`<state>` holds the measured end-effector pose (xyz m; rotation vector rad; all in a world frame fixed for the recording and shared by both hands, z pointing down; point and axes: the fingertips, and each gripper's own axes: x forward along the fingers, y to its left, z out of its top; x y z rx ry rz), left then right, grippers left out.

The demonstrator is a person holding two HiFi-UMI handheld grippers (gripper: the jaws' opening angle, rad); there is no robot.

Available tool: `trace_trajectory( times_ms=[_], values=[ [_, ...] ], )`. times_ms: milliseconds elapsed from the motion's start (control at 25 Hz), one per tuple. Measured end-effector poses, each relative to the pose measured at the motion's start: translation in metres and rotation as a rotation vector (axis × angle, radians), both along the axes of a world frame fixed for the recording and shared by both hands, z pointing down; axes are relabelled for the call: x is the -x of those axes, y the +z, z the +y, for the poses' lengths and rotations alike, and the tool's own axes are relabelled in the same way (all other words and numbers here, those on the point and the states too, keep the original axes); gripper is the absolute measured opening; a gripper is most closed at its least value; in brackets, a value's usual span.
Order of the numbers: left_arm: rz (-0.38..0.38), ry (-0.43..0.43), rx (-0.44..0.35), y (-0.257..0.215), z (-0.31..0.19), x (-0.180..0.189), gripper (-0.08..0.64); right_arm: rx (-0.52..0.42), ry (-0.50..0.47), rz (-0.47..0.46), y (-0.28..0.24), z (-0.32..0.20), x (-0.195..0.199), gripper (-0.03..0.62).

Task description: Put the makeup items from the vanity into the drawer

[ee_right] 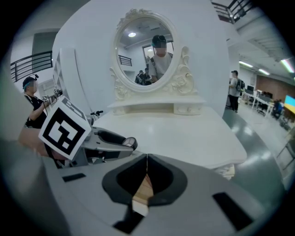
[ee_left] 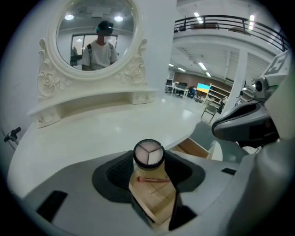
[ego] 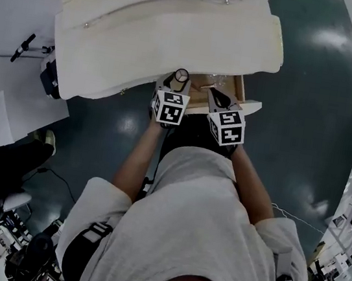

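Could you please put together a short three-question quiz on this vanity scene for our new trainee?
1. True or false: the left tongs hold a round compact.
2. What lies in the open drawer? A) a slim pink stick B) a hairbrush C) a glass bottle
3. Are the right tongs open or shut, and is anything between them?
Key: 1 true. 2 A. 3 shut, with nothing between them.
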<state>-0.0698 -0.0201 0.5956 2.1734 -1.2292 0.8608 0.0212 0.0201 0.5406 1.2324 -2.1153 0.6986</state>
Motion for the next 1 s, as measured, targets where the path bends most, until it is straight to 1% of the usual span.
trace_trajectory(
  times_ms=[240,480,600,840,1000],
  values=[
    [0.002,0.094,0.007,0.004,0.014,-0.029,0.216,0.014,0.036,0.001,0.006,0.005,-0.015,0.017],
    [0.004,0.147,0.035,0.018,0.026,-0.048,0.216,0.033,0.057,0.013,0.017,0.010,-0.027,0.017],
    [0.001,0.155,0.054,0.029,0.028,-0.056,0.216,0.030,0.048,0.038,0.022,0.011,-0.034,0.017],
    [-0.014,0.158,0.099,0.054,0.034,-0.064,0.216,0.063,0.060,0.015,0.039,0.016,-0.039,0.017],
    [-0.023,0.168,0.130,0.075,0.036,-0.067,0.215,0.069,0.063,0.010,0.048,0.014,-0.040,0.017]
  ],
)
